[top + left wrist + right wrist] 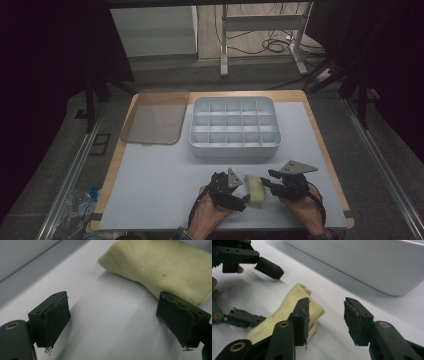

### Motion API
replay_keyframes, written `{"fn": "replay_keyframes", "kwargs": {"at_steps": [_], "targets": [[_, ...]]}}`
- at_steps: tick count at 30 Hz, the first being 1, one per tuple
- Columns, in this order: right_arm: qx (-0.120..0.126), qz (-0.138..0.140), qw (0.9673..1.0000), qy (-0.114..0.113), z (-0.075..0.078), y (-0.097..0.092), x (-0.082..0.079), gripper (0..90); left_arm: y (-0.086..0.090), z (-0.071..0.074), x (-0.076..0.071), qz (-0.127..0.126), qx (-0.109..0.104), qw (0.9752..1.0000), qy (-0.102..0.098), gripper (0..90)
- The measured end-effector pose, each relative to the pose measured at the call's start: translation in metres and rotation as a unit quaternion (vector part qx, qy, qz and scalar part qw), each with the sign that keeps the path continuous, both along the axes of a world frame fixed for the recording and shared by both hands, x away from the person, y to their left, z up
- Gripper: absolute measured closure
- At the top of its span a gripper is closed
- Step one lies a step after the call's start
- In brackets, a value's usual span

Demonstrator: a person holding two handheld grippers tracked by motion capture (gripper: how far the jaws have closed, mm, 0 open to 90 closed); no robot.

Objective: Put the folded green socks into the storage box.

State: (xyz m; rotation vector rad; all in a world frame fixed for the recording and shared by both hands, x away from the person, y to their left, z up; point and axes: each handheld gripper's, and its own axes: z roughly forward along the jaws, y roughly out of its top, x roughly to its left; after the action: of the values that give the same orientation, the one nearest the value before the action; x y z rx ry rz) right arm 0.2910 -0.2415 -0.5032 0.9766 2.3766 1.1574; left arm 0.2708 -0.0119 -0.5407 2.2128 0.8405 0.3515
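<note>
I find the folded cloth (255, 190) lying on the surface (160, 185) between my left tool (235, 192) and right tool (272, 186); both released, jaws spread. It looks soft, light and limp; I would pinch its ribbed end.

Black hand-held gripper (241, 191), brass screws

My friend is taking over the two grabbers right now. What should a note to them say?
Left gripper: open, holding nothing, just left of the folded yellow cloth.
Right gripper: open, holding nothing, at the cloth's right side.
The cloth lies flat on the table, in front of the divided tray. The tray's lid lies off, to its left.
Done: both grippers are at the cloth.
Left: grab the cloth; it probably goes into the tray.
</note>
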Motion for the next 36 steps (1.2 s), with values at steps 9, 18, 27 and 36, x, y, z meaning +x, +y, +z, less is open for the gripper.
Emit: {"fn": "replay_keyframes", "kwargs": {"at_steps": [9, 18, 27, 36], "targets": [[0.004, 0.004, 1.0, 0.004, 0.002, 0.0, -0.004, 53.1, -0.012, 0.0, -0.008, -0.01, -0.004, 0.9999, 0.002, 9.3], [0.008, 0.009, 0.9999, 0.009, 0.003, 0.001, -0.007, 51.4, -0.009, 0.002, -0.008, -0.008, -0.01, 0.9999, 0.003, 8.1], [0.011, 0.015, 0.9997, 0.018, 0.003, 0.006, -0.009, 48.9, 0.023, 0.009, -0.002, 0.021, -0.007, 0.9998, -0.004, 7.9], [0.011, 0.021, 0.9993, 0.03, -0.001, 0.012, -0.008, 45.9, 0.09, 0.007, 0.004, 0.091, 0.004, 0.9958, -0.009, 7.4]]}}
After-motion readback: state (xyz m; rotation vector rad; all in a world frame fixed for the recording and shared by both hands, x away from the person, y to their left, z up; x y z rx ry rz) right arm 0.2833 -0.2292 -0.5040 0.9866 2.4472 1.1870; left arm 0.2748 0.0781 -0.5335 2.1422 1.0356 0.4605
